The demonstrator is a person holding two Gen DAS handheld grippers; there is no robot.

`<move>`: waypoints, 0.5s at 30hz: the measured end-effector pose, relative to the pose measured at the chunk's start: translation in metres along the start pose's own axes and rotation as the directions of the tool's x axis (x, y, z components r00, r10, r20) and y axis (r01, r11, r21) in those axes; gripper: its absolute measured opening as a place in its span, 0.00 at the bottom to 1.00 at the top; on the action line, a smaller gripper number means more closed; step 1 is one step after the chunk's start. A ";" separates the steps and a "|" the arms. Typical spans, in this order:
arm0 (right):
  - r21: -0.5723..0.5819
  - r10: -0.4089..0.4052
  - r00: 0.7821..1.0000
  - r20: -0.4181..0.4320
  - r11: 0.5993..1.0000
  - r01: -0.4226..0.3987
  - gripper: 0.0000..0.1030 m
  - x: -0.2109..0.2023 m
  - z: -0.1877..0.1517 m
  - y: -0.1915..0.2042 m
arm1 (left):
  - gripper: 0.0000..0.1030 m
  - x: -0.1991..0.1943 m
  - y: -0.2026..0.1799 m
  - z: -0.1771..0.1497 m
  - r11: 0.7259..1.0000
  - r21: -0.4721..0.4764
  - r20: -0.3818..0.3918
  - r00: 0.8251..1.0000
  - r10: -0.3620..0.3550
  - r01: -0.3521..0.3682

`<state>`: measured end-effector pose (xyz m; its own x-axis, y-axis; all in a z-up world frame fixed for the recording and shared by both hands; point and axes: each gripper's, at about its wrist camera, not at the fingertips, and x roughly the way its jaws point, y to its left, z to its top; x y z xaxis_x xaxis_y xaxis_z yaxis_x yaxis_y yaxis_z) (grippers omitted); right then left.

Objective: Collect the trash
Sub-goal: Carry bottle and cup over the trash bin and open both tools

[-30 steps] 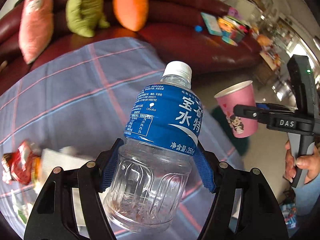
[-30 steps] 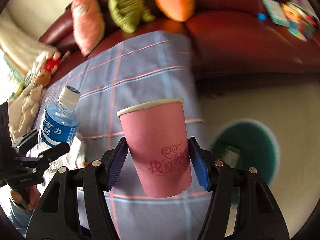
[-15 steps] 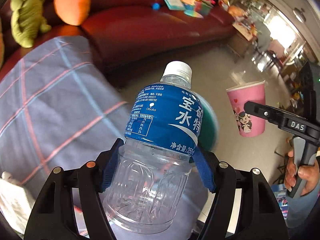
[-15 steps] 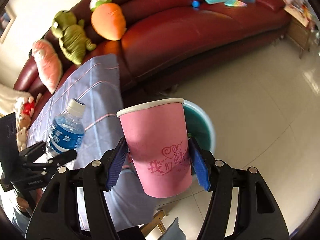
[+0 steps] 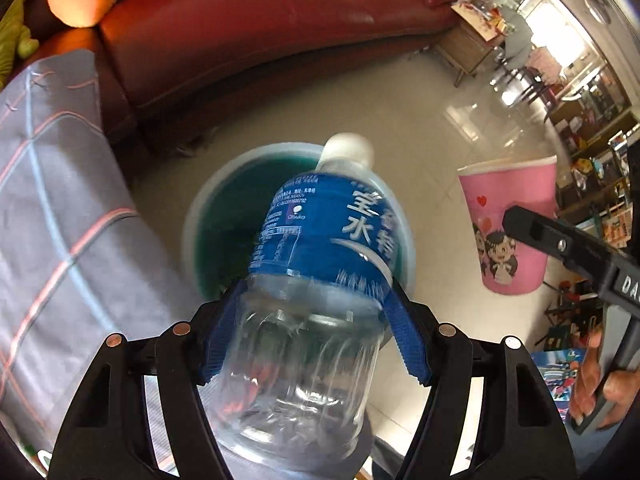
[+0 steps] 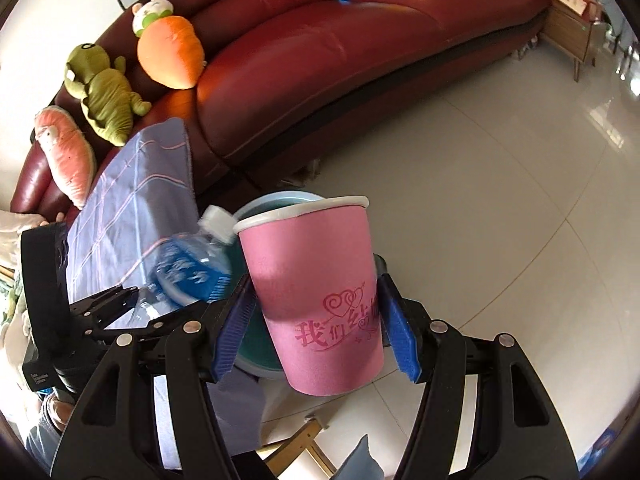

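Observation:
A clear plastic bottle [image 5: 320, 240] with a blue label and white cap is clamped at its waist by my left gripper [image 5: 314, 332], leaning toward the upper right. Right under it on the floor stands a round bin [image 5: 192, 220] with a pale rim and green inside. My right gripper [image 6: 316, 332] is shut on a pink paper cup [image 6: 316, 292], held upright over the near edge of the bin [image 6: 276, 200]. In the left wrist view the cup [image 5: 508, 224] hangs to the right of the bin. In the right wrist view the bottle [image 6: 188, 268] is blurred at the left.
A table under a grey-blue plaid cloth [image 5: 52, 220] borders the bin on the left. A dark red sofa [image 6: 320, 60] with plush toys [image 6: 172, 52] curves behind it. Pale tiled floor [image 6: 480, 200] spreads to the right. A person's hand [image 5: 600, 392] grips the right tool's handle.
Both grippers have swung off the plaid table and down to above the bin. The bottle now tilts to the right in the left jaws. The cup stays upright in the right jaws.

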<state>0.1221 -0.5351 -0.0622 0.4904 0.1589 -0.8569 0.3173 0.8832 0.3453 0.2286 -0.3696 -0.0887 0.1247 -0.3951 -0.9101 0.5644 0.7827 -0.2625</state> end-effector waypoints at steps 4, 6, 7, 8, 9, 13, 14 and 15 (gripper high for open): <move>0.015 -0.006 1.000 -0.015 1.000 0.006 0.58 0.008 -0.002 -0.006 | 0.72 0.010 -0.004 0.004 1.000 0.005 -0.016 1.000 -0.010 0.010; 0.014 -0.007 1.000 -0.024 1.000 0.007 0.58 0.011 -0.003 -0.006 | 0.73 0.010 -0.004 0.002 1.000 0.012 -0.012 1.000 0.002 -0.002; 0.012 -0.008 1.000 -0.026 1.000 0.009 0.58 0.012 -0.002 -0.005 | 0.73 0.010 -0.002 0.000 1.000 0.010 -0.013 1.000 0.005 -0.005; 0.012 -0.007 1.000 -0.028 1.000 0.008 0.58 0.014 -0.002 -0.004 | 0.73 0.009 0.001 -0.001 1.000 0.006 -0.015 1.000 0.006 -0.006; 0.012 -0.006 1.000 -0.030 1.000 0.006 0.58 0.014 -0.003 -0.004 | 0.73 0.008 0.005 -0.003 1.000 0.000 -0.016 1.000 0.008 -0.008; 0.003 -0.002 0.999 -0.038 1.000 0.002 0.58 0.018 -0.005 0.000 | 0.73 0.002 0.013 -0.009 1.000 -0.019 -0.010 1.000 0.014 -0.014; -0.001 -0.002 0.999 -0.042 1.000 0.002 0.58 0.019 -0.006 0.002 | 0.73 -0.002 0.016 -0.011 1.000 -0.023 -0.004 1.000 0.015 -0.016; -0.005 -0.002 0.999 -0.046 1.000 0.001 0.58 0.020 -0.005 0.004 | 0.73 -0.005 0.017 -0.013 1.000 -0.024 0.000 1.000 0.015 -0.015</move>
<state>0.1286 -0.5262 -0.0803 0.4522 0.1775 -0.8741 0.3138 0.8857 0.3422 0.2266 -0.3482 -0.0933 0.1335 -0.3836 -0.9138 0.5426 0.7998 -0.2566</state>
